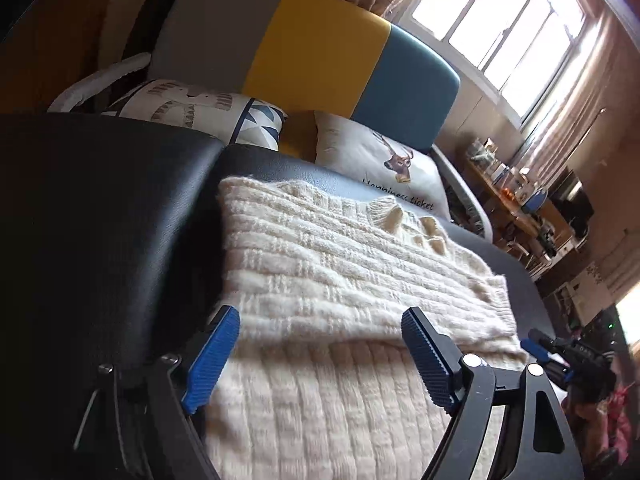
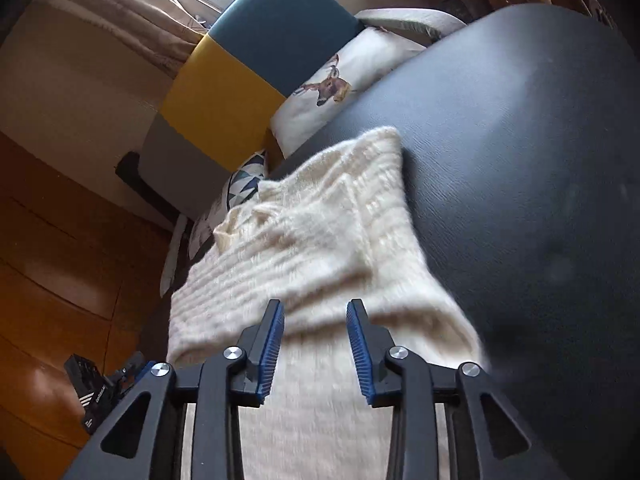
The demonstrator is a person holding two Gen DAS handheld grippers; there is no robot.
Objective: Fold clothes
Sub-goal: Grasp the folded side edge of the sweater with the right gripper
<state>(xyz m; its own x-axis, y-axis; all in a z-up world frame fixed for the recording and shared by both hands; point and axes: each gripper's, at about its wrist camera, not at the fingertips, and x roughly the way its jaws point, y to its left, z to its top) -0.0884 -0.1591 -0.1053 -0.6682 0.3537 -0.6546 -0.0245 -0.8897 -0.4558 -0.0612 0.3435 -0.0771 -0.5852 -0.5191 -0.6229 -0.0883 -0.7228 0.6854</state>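
Note:
A cream knitted sweater (image 1: 320, 264) lies on a black leather seat (image 1: 100, 208), with one layer folded over the part nearest me. My left gripper (image 1: 320, 320) hovers just over the near part of the sweater, open, nothing between its blue pads (image 1: 212, 360). In the right wrist view the same sweater (image 2: 320, 240) stretches away over the black seat (image 2: 520, 160). My right gripper (image 2: 316, 308) stands open above the near end of the sweater, its blue pads (image 2: 272, 352) apart and empty. The right gripper (image 1: 534, 346) also shows at the right edge of the left wrist view.
Beyond the seat stands a sofa back (image 1: 312, 52) in grey, yellow and teal, with a deer cushion (image 1: 384, 164) and a patterned cushion (image 1: 200, 112). A cluttered wooden shelf (image 1: 520, 200) and a bright window (image 1: 500, 28) are on the right. Wooden floor (image 2: 60, 280) lies left of the seat.

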